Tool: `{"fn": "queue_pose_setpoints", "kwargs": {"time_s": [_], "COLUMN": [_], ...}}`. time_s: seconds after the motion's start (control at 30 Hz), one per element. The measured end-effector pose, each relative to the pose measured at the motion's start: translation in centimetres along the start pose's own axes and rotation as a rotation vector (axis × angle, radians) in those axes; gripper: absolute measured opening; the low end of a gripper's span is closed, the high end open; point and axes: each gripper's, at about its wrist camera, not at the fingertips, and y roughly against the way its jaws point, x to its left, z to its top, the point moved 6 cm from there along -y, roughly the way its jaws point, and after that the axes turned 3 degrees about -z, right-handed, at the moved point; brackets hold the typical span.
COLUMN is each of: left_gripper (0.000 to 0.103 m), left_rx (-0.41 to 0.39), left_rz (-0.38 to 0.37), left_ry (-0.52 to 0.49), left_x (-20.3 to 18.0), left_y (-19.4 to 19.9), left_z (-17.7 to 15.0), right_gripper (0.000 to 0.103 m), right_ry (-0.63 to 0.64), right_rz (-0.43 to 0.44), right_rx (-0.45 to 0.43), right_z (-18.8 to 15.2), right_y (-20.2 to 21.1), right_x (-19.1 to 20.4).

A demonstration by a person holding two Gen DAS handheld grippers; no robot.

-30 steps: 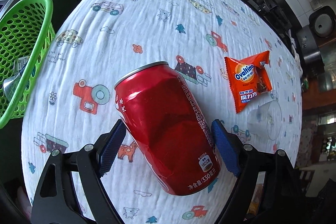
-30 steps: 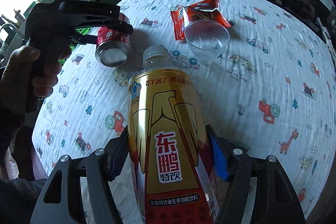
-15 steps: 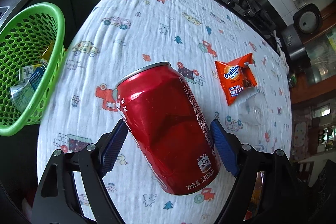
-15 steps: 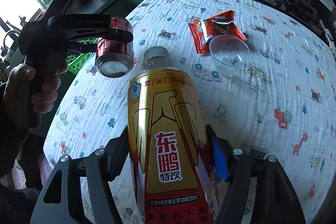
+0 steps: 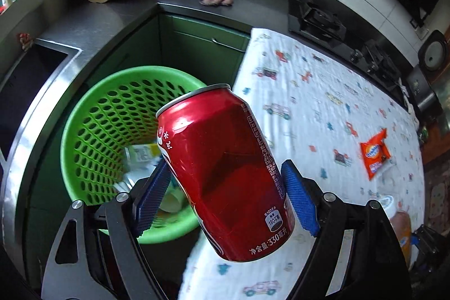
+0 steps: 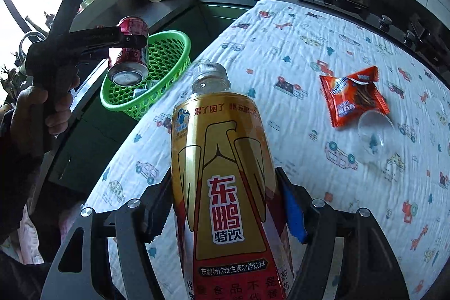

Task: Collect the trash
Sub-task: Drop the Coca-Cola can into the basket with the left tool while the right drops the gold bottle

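Swung from tablecloth to green basket (image 5: 84,131), left hand-held gripper (image 5: 225,184) clamps "330" can (image 5: 225,173); right hand-held gripper (image 6: 225,212) clamps "东鹏特饮" bottle (image 6: 225,187).

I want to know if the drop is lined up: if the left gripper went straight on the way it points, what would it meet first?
Probably the green basket. The left gripper, holding the red can, points down toward the basket's near rim and the trash inside, beside the table edge. Depth is unclear, so the line may fall nearer the rim than the middle.
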Motion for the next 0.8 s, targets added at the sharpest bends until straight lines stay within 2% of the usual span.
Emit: {"fn": "queue_pose_setpoints", "kwargs": {"time_s": [0.23, 0.33, 0.6, 0.8], "left_gripper": [0.079, 0.079, 0.080, 0.081], "left_rx": [0.029, 0.059, 0.103, 0.118], "left_rz": [0.104, 0.113, 0.108, 0.100], "left_ry": [0.041, 0.039, 0.062, 0.091], "left_x": [8.5, 10.6, 13.7, 15.8], "left_y": [-2.0, -3.4, -5.5, -5.8], "left_z": [2.3, 2.8, 2.3, 1.5], "right_gripper": [0.066, 0.066, 0.066, 0.066], "right_ry": [0.024, 0.032, 0.022, 0.012], "right_rz": [0.036, 0.047, 0.073, 0.091], "right_rx": [-0.007, -0.007, -0.018, -0.028], "right_z": [3.5, 5.1, 9.5, 12.6], "right_y": [-2.1, -3.1, -5.7, -7.9], "right_x": [4.1, 5.7, 9.0, 11.4]}}
